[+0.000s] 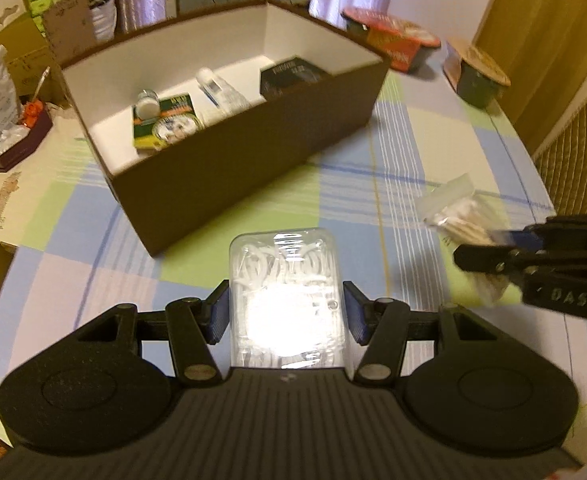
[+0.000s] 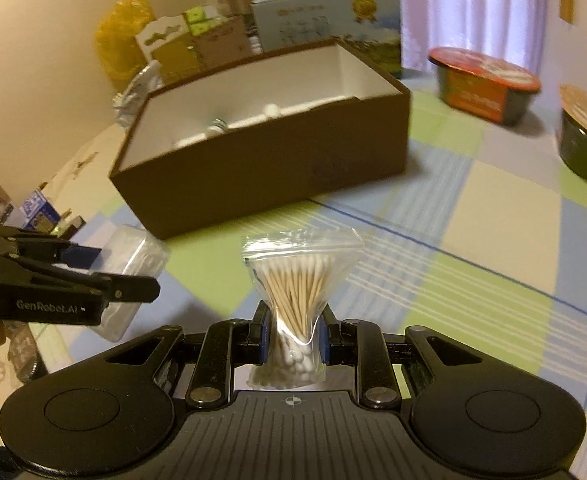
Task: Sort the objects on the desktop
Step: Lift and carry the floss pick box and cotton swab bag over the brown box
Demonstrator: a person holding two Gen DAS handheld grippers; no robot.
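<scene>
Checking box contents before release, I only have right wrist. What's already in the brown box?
Observer: Left wrist shows a green packet, a clear bottle and a black box lying in the brown box.
Operator: What's the left gripper holding?
Observer: The left gripper is shut on a clear case of white floss picks.
Operator: Over the box yet?
Observer: No, the case is short of its near wall, above the checked cloth.
</scene>
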